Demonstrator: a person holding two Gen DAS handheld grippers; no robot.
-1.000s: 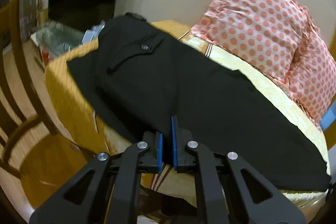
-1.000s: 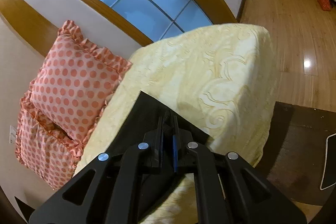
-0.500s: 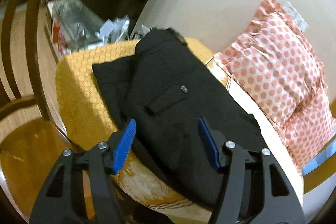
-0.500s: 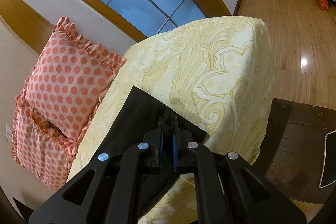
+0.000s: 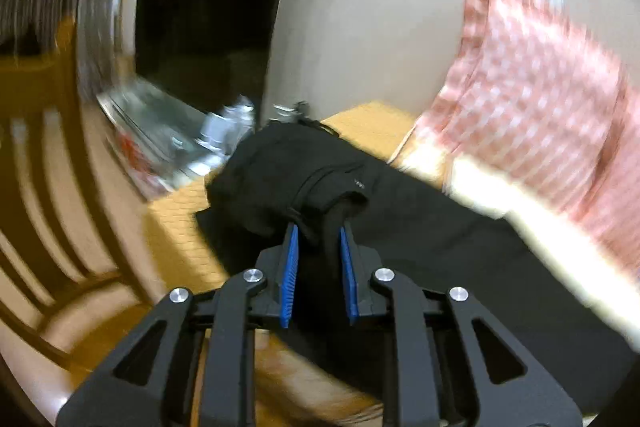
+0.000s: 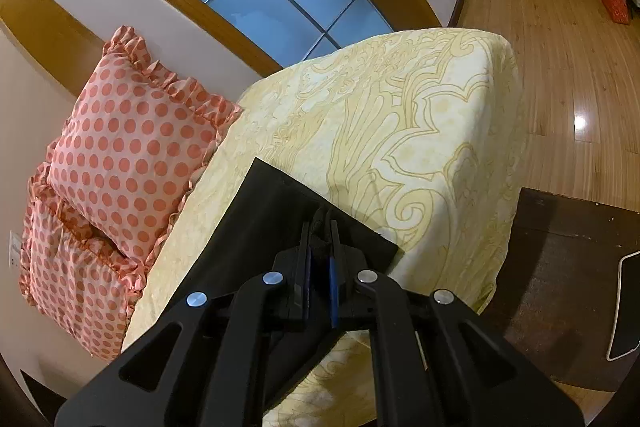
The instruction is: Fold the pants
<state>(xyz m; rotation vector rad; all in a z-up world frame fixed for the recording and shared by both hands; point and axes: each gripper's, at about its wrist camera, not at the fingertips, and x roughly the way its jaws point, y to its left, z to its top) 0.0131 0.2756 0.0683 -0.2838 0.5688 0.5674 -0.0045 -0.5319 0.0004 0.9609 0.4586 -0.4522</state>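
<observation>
Your left claw [image 5: 318,233] has just been closing and now pinches a bunched fold at the waist of the black pants [image 5: 420,227]. Your right claw [image 6: 319,227] is clamped on the hem of the pants' leg, which lies flat on the yellow bed [image 6: 420,115]. Beyond them, polka-dot pillows [image 6: 132,147] lean against the wall.

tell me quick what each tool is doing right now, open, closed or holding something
Left tool: jaws have just been closing, now shut on a bunched fold of the black fabric pants.
Right tool: shut on the pants' leg end.

Dotted pillows [image 6: 120,155] are blocking you along the wall; bare bedspread [image 6: 420,115] is lying open ahead; clutter [image 5: 180,147] is crowding your left.
</observation>
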